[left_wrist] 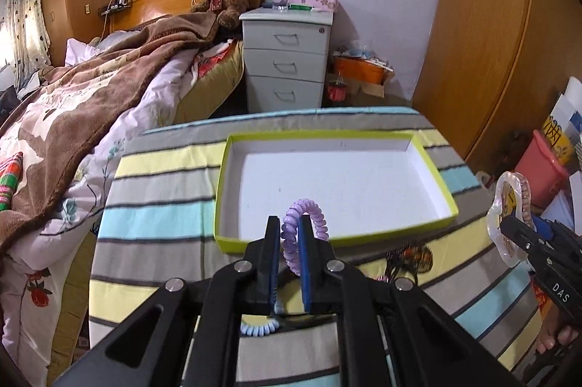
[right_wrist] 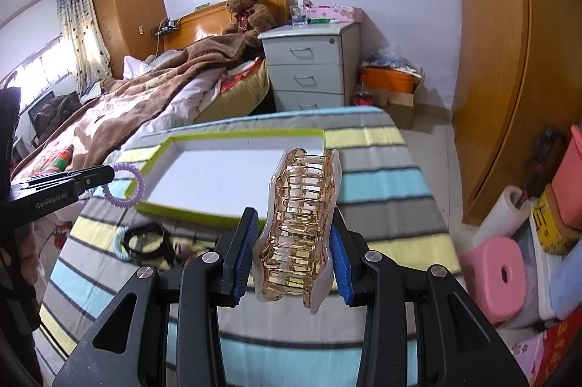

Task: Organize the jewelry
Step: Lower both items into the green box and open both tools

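Note:
My left gripper (left_wrist: 290, 223) is shut on a purple spiral hair tie (left_wrist: 303, 231) and holds it above the near edge of a shallow white tray with a lime-green rim (left_wrist: 442, 185). The tray lies empty on a striped cloth. My right gripper (right_wrist: 293, 219) is shut on a large translucent amber hair claw (right_wrist: 298, 230), held above the cloth near the tray's right front corner (right_wrist: 232, 218). From the right wrist view the left gripper (right_wrist: 109, 174) and hair tie (right_wrist: 125, 187) show at the left. The right gripper and claw (left_wrist: 509, 216) show at the right of the left wrist view.
A light-blue spiral tie (left_wrist: 259, 328) lies under my left gripper. Black hair ties and small dark pieces (right_wrist: 147, 241) lie on the cloth (right_wrist: 378, 190) in front of the tray. A bed (left_wrist: 72, 118), a grey drawer unit (left_wrist: 287, 59) and wooden wardrobes (left_wrist: 483, 34) surround the surface.

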{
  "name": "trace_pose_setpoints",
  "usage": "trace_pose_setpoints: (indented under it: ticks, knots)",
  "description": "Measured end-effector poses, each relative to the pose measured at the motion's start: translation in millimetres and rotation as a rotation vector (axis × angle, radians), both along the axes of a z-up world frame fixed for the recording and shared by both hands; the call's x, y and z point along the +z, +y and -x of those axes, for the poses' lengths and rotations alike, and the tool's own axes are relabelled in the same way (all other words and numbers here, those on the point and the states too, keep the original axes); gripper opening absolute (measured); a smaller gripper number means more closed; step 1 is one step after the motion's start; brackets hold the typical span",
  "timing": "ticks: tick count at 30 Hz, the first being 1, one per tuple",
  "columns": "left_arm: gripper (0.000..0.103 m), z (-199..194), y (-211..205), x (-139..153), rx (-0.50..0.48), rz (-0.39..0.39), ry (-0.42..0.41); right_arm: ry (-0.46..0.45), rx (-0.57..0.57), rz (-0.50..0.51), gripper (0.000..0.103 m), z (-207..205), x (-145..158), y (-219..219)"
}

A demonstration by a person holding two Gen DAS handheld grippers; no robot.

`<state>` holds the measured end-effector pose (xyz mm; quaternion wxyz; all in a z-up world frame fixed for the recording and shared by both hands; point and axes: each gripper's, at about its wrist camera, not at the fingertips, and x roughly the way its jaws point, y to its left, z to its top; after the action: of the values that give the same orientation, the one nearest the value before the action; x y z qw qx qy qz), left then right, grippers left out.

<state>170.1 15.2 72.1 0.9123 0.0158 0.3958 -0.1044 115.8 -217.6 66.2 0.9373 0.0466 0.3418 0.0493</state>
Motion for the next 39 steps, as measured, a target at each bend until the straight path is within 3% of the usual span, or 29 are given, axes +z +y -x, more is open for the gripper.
trace_pose_setpoints:
  ticks: [9, 20, 28, 39]
  knots:
    - [0.010, -41.4, 2.4, 3.9, 0.012, 0.033, 0.011, 0.055, 0.075, -0.004, 0.039, -61.6, -3.5, 9.8]
    - [0.010, -102.0, -2.4, -26.4, 0.016, 0.055, 0.069, 0.159, 0.116, 0.054, 0.039, -130.6, -39.9, 22.4]
    - [0.010, -133.0, 0.0, -55.5, 0.042, 0.068, 0.136, 0.212, 0.121, 0.127, 0.039, -153.0, -62.9, 29.8]
    - [0.010, -143.0, 2.6, -73.3, 0.058, 0.063, 0.174, 0.180, 0.124, 0.233, 0.039, -159.5, -64.8, 42.2]
